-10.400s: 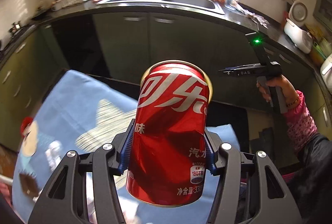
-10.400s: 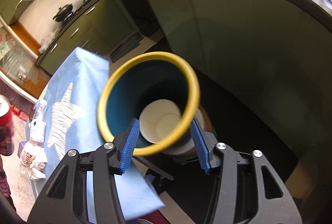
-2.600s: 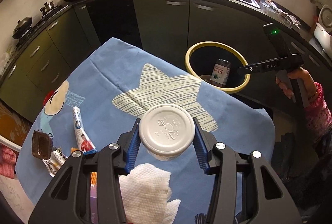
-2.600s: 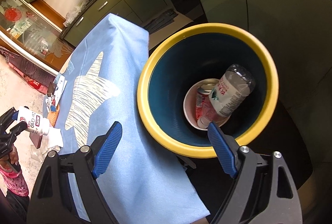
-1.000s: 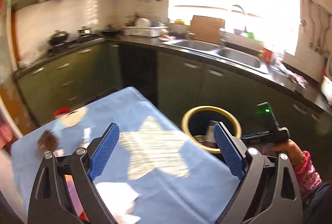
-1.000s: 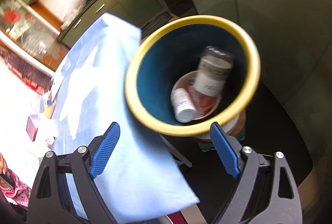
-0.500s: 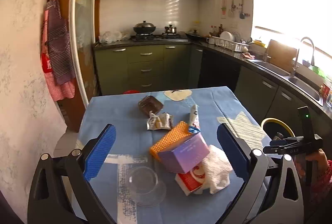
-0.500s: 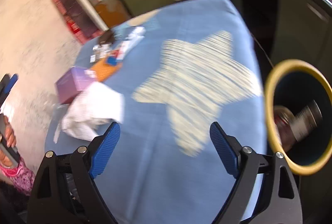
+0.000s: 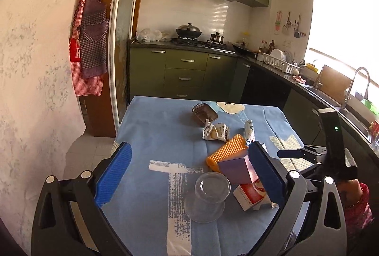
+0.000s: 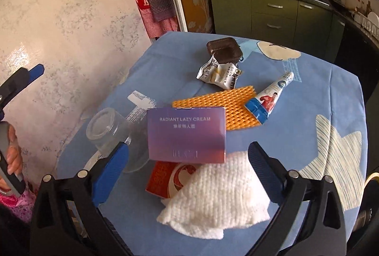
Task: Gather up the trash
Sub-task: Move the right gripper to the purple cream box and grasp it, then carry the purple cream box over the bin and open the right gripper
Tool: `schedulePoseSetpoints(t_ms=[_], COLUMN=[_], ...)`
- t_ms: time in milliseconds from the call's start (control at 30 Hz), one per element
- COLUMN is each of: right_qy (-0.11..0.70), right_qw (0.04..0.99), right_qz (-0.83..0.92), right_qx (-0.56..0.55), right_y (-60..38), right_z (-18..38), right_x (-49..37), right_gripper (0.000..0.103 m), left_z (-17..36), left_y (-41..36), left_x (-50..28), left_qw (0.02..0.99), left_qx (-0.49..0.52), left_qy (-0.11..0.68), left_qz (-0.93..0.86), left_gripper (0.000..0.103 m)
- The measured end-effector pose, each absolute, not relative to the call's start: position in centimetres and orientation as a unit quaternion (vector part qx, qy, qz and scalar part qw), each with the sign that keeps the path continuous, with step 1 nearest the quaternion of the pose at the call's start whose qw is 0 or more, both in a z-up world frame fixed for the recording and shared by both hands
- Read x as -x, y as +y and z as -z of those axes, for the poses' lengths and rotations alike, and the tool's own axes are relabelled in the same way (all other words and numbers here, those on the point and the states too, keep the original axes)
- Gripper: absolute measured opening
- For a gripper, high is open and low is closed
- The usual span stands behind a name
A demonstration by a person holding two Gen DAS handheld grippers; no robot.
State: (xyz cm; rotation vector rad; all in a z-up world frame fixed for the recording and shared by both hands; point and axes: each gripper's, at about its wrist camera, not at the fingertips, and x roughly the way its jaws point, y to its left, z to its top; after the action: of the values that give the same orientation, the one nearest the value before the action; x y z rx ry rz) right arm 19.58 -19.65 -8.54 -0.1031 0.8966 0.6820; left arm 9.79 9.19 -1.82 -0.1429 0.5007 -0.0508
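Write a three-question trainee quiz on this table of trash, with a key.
1. True or false: the left gripper and right gripper both have their jaws wide apart and hold nothing.
2. Which item lies partly over the orange ridged mesh sheet? A) dark brown square plastic tray B) purple "Radiant Lazy Cream" box C) crumpled white paper towel
3. Fill in: the clear plastic cup lies on its ____ on the blue tablecloth.

Key: 1 true; 2 B; 3 side.
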Motion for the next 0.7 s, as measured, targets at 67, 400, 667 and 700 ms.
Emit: schedulePoseSetpoints(t_ms=[67, 400, 667, 700], right_qy=[0.433, 0.444, 0.422, 0.417], right_qw=[0.844, 0.842, 0.850, 0.853], right_qz=[-0.314, -0.300, -0.313, -0.313], right_qx=[0.049, 0.060, 0.029, 0.026], right_y=[-18.8, -16.3, -17.3, -17.6], right_z=[9.2, 10.6, 9.1, 8.8], right_x=[-20.4, -21.6, -21.3, -21.1], right_gripper=[0.096, 0.081, 0.075, 0.075], left_z=[2.3, 3.9, 4.2, 4.2], left_y=[9.7, 9.4, 8.8, 8.7], left_x=[-9.7, -10.9, -11.5, -11.5], left_qw=[0.965, 0.958, 0.957, 0.957], left_qx=[0.076, 0.090, 0.088, 0.088], left_qy=[0.249, 0.269, 0.274, 0.274], left_qz=[0.027, 0.042, 0.045, 0.044], left_gripper=[0.098, 0.098, 0.098, 0.098])
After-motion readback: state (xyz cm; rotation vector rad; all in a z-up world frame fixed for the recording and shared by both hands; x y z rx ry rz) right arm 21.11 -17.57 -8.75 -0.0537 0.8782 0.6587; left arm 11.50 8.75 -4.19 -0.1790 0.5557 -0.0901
